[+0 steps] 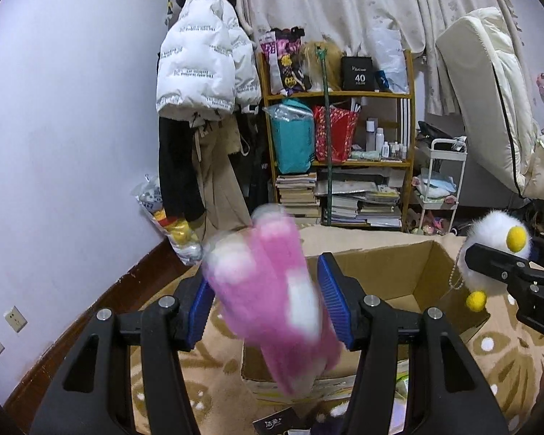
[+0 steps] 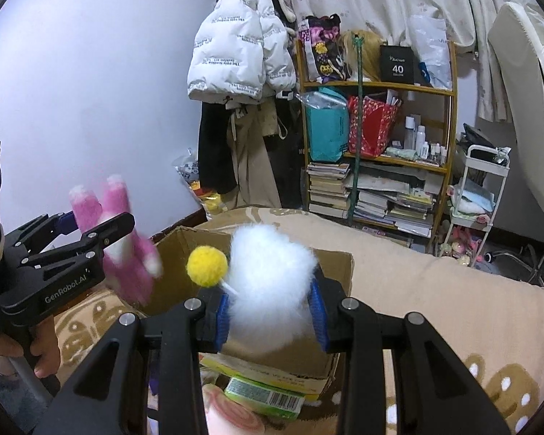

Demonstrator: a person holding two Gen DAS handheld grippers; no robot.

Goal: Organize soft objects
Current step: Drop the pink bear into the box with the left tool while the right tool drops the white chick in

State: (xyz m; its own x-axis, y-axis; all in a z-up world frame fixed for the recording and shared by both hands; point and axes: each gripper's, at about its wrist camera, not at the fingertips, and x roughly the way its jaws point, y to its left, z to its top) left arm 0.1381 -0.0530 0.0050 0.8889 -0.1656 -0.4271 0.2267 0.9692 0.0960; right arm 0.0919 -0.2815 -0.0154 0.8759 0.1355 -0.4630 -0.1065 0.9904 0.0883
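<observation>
The left gripper (image 1: 268, 304) is closed on a pink-and-white plush toy (image 1: 272, 290), its blue pads pressing the toy's sides while the blurred body sticks out ahead of and below the jaws. Just beyond it sits an open cardboard box (image 1: 388, 272) on a beige patterned blanket (image 1: 507, 355).

The right gripper (image 2: 270, 311) pinches a white fluffy pom-pom toy (image 2: 268, 272) between narrow-set pads; a yellow ball (image 2: 206, 266) juts from the toy's left side.

Only the left wrist view shows the toy's bead chain (image 1: 455, 275) and a second small yellow ball (image 1: 477, 299) dangling beneath it, off to that gripper's right. Only the right wrist view shows the person's hand (image 2: 43, 348) on the left gripper's handle, and a green barcoded packet (image 2: 264, 397) under the right gripper.
</observation>
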